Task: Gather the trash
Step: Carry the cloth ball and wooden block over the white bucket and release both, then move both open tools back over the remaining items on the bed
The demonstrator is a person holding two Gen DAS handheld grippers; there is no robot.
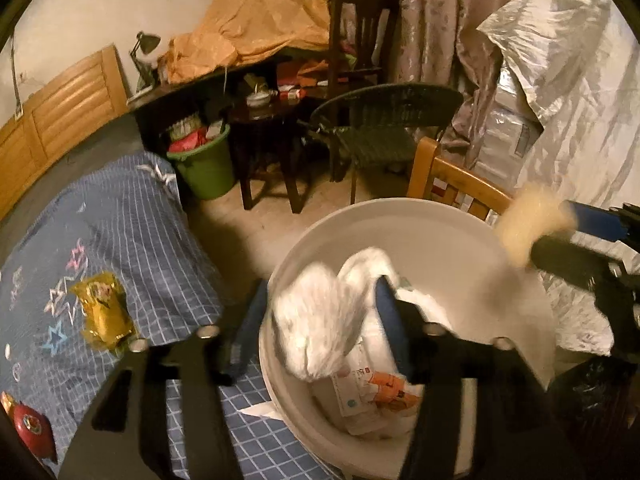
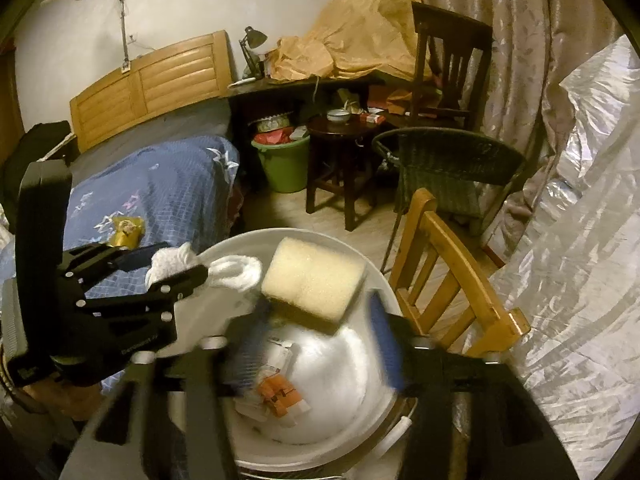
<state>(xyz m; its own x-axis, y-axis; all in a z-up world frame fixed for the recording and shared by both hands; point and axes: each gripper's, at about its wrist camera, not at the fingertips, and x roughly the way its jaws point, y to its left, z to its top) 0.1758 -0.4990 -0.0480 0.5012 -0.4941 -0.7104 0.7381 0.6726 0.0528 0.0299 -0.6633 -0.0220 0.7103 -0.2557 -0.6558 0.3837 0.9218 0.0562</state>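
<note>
A white bucket [image 1: 432, 236] stands by the bed with paper wrappers [image 1: 376, 392] in its bottom. My left gripper [image 1: 320, 320] holds a crumpled white tissue [image 1: 320, 312] over the bucket's near rim; it also shows in the right wrist view [image 2: 180, 272] with the tissue [image 2: 236, 272]. My right gripper [image 2: 316, 312] holds a pale yellow foam sponge [image 2: 314, 284] above the bucket [image 2: 332, 364]; in the left wrist view it [image 1: 536, 232] sits over the far right rim with the sponge [image 1: 528, 224]. A yellow snack wrapper [image 1: 104, 312] and a red object [image 1: 34, 428] lie on the blue bedspread [image 1: 132, 240].
A wooden chair [image 2: 448, 280] stands right behind the bucket, with silver plastic sheeting [image 2: 580, 240] to the right. Further back are a wicker chair [image 2: 448, 168], a dark stool [image 2: 344, 132], a green bin full of rubbish [image 2: 286, 164] and a cluttered desk [image 2: 304, 84].
</note>
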